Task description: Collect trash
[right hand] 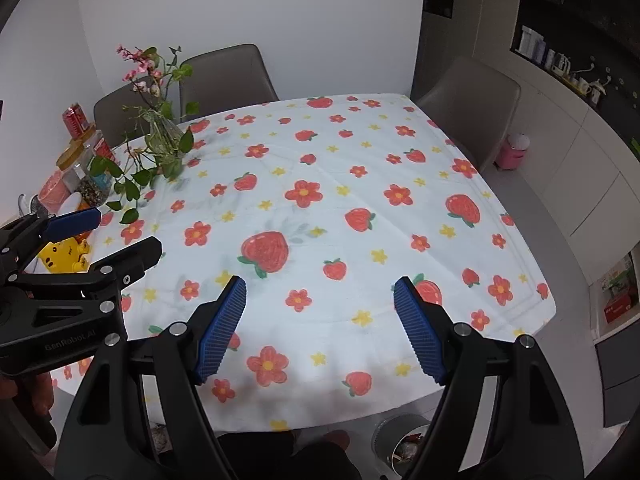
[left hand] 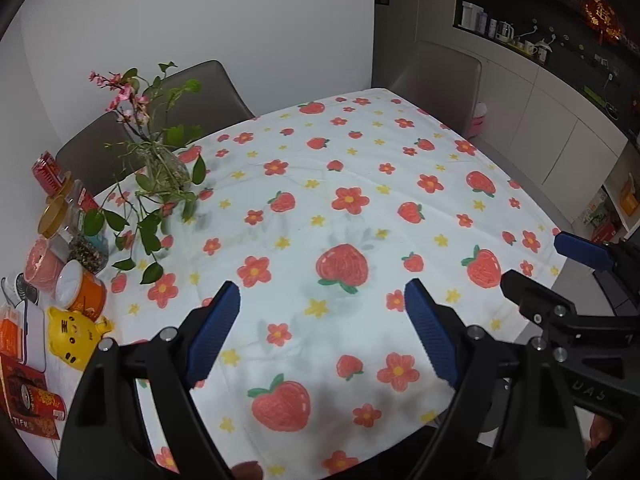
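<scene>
Each tool is black with ribbed blue pads, silver screws and faint, perhaps embossed, lettering.

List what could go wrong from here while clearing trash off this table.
1. The glass vase of trailing plants stands among crowded jars; a reach there may tip it.
2. The left claw and right claw, both open and empty, hang close together and might collide.
3. The bin sits low beside the table edge, so drops could miss.

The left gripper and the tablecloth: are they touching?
Apart. In the right wrist view the left gripper hangs over the tablecloth edge, its fingers open around nothing, clearly raised off the cloth.
</scene>
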The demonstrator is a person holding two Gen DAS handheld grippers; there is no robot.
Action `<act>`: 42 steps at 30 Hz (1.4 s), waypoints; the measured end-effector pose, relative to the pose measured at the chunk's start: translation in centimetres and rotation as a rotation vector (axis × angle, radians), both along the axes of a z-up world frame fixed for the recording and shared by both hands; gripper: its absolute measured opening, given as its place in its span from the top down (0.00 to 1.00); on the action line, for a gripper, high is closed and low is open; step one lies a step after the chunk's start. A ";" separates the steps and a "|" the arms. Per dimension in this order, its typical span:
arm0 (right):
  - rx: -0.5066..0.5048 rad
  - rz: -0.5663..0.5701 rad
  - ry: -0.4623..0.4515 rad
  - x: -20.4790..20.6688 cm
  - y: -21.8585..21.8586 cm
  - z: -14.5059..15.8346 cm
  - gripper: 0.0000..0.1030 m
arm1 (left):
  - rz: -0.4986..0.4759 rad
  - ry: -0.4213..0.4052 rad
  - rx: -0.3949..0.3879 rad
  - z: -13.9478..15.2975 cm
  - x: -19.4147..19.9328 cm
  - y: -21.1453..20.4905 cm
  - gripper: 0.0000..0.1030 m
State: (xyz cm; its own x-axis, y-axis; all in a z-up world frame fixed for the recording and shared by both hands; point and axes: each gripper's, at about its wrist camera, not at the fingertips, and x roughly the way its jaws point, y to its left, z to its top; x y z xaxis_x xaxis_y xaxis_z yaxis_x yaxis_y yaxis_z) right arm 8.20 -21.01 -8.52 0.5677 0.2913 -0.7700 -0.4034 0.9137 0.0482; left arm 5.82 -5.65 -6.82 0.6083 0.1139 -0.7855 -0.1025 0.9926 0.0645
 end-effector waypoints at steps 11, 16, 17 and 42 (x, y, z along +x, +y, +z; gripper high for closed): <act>0.013 0.025 -0.020 -1.0 0.5 3.7 0.28 | 0.092 -0.051 -0.028 4.0 -2.8 1.7 0.14; 0.022 -0.003 -0.032 -2.0 0.2 4.2 0.28 | 0.060 -0.058 -0.021 4.4 -3.3 1.6 0.14; 0.024 -0.011 -0.037 -2.2 0.2 4.3 0.28 | 0.052 -0.058 -0.021 4.4 -3.3 1.5 0.14; 0.008 -0.139 -0.060 -4.7 -1.0 5.7 0.28 | -0.057 -0.074 -0.021 6.2 -3.9 1.2 0.14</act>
